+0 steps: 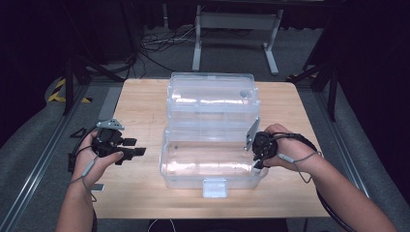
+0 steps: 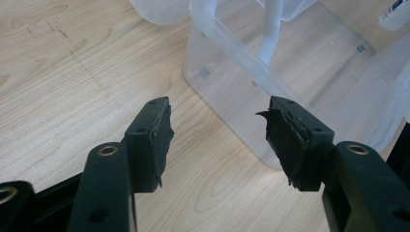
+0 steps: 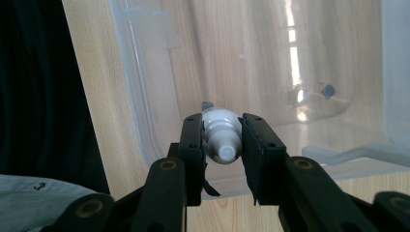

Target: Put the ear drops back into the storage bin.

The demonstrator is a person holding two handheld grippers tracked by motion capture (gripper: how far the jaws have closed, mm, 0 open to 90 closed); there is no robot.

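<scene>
The small white bottle (image 3: pixel 221 137) is clamped between the right gripper's (image 1: pixel 261 153) fingers (image 3: pixel 258 145), over the right end of the clear box (image 1: pixel 212 180) on the table (image 1: pixel 140 188). Held only near its cap, it may slip or strike the wall. The left gripper (image 2: pixel 217 133) stands open, empty.

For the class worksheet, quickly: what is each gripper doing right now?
Left gripper: open, nothing between its fingers, beside the clear plastic box.
Right gripper: closed on a small white bottle, over the box.
</scene>
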